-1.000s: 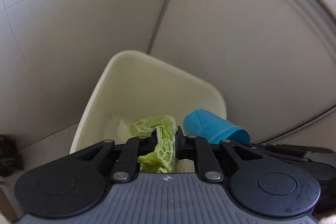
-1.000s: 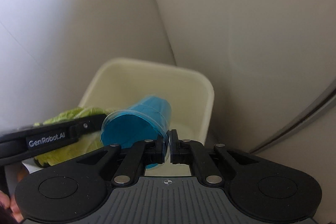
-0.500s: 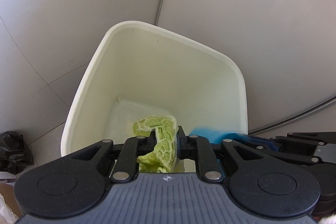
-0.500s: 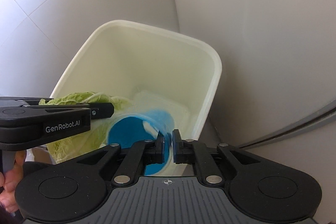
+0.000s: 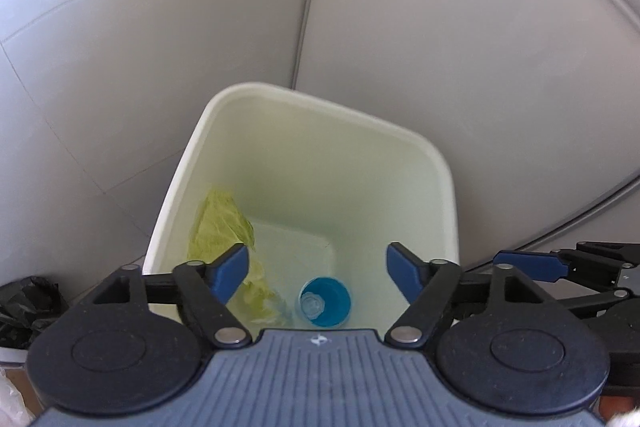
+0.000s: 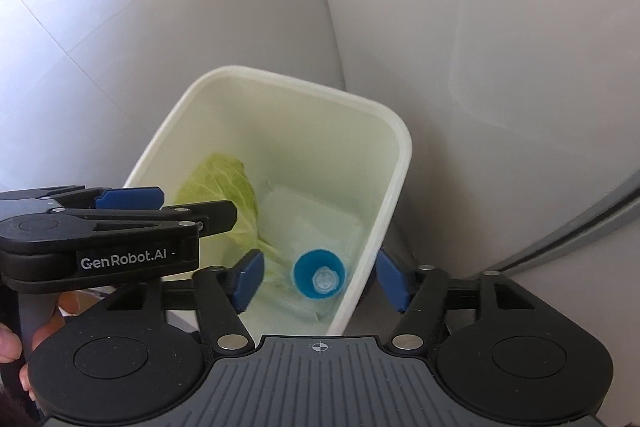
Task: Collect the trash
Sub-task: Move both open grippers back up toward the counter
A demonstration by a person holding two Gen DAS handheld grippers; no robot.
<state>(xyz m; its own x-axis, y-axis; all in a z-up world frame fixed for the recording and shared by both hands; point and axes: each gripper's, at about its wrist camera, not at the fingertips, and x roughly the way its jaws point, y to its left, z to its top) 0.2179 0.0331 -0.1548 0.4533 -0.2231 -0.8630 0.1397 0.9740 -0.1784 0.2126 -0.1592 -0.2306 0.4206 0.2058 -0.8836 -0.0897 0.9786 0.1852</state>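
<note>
Both wrist views look down into the cream rectangular plastic bin (image 5: 224, 155), which fills the centre of each frame against pale wall panels.

Left tongs (image 5: 318, 269): fingers wide apart, nothing between the blue pads. Right tongs (image 6: 320, 277): likewise spread, empty, straddling the near right wall of the bin.

Contents of the bin: the pale green crinkled cabbage leaf (image 5: 222, 227) leans against the left inner wall, its lower end reaching the floor of the bin. The small blue plastic cup (image 5: 325, 302) lies on the bottom, lower centre of frame, just right of the leaf's foot; I cannot tell whether they touch. In the right wrist view the same cup (image 6: 319, 275) shows its blue round end with a whitish centre.

Progress, my reading: both pieces are deposited, so this pair is done. A crumpled black bag (image 5: 24, 303) sits outside the bin at the lower left edge; whether it counts as trash to collect I cannot tell. No other loose trash is visible from here.
</note>
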